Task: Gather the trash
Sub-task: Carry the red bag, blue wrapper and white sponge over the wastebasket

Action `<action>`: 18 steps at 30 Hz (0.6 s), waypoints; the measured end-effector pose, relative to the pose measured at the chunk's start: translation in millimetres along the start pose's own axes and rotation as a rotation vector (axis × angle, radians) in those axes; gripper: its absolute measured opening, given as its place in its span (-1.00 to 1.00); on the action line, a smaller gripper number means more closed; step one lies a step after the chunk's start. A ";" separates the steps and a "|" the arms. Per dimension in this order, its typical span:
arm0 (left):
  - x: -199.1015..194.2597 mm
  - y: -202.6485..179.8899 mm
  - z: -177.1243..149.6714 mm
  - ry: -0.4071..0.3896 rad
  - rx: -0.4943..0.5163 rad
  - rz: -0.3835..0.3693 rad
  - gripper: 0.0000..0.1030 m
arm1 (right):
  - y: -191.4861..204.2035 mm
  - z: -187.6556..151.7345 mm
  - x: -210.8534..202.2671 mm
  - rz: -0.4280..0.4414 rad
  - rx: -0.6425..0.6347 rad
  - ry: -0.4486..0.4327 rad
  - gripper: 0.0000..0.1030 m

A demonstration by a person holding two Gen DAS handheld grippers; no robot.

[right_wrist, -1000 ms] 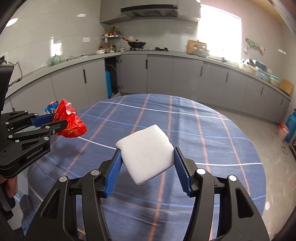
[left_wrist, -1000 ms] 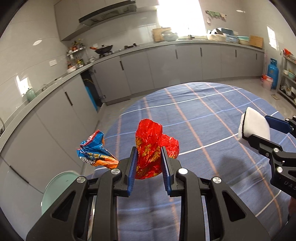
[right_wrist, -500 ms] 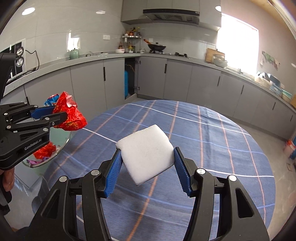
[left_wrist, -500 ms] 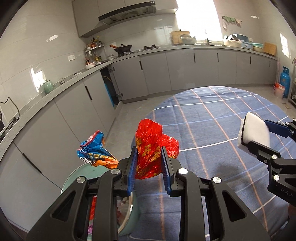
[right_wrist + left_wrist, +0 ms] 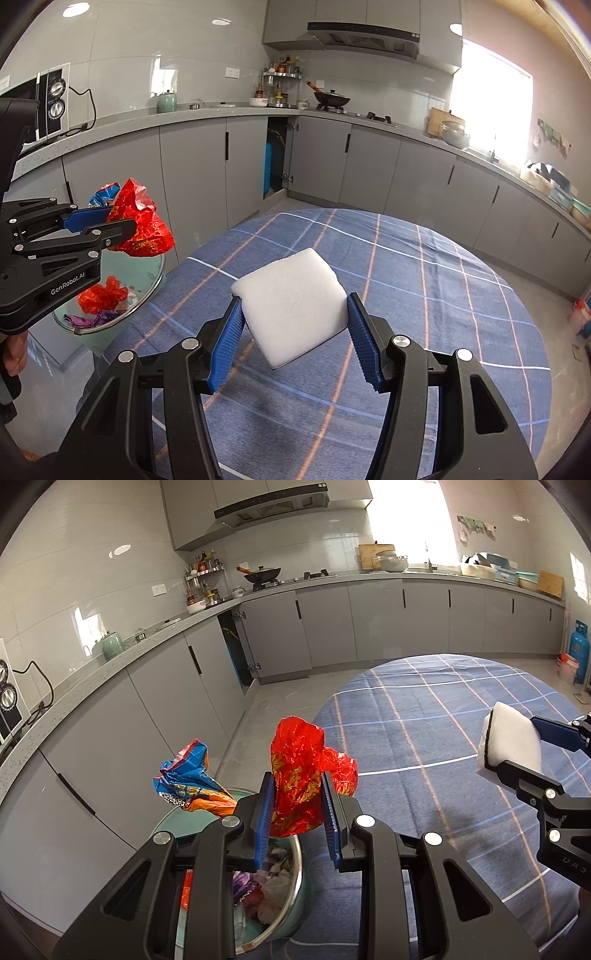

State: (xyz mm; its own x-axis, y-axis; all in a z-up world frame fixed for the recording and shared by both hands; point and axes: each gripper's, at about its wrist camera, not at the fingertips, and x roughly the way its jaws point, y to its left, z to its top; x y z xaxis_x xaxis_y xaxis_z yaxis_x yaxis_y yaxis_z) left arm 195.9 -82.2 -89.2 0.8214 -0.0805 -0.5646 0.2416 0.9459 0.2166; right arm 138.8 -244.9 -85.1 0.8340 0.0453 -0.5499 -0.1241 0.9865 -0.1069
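The wrapper (image 5: 301,775) is shiny red with gold print; the second wrapper (image 5: 190,779) is blue and orange. The sponge (image 5: 293,304) is white. The tablecloth (image 5: 424,280) is blue with white and orange lines.

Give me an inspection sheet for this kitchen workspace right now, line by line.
Surface: round table under a blue plaid cloth.
Job's things: red wrapper and blue-orange snack bag above the trash bin, which already holds wrappers; white sponge.
Clutter: nothing seen on the cloth.
Grippers: left claw shut on red wrapper over the bin; right claw shut on white sponge above the table.
Cables: black cord beside the microwave.
Surroundings: grey cabinets, one door open; wok on the stove; blue gas cylinder.
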 end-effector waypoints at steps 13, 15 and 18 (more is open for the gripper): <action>0.3 33.7 -15.5 0.019 -0.029 0.056 -0.50 | 32.7 10.6 8.1 0.046 -0.054 -0.014 0.09; -0.1 38.1 -17.4 0.022 -0.033 0.065 -0.50 | 37.1 12.7 9.4 0.054 -0.061 -0.015 0.09; -1.5 45.4 -19.2 0.023 -0.040 0.076 -0.50 | 44.2 14.8 11.4 0.063 -0.074 -0.017 0.09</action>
State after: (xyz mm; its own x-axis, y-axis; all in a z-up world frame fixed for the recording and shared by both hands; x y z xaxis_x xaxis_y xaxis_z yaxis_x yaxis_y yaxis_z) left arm 195.7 -33.1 -93.8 0.8241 -0.0014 -0.5664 0.1584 0.9607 0.2280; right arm 150.8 -198.5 -83.9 0.8319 0.1104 -0.5438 -0.2155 0.9674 -0.1333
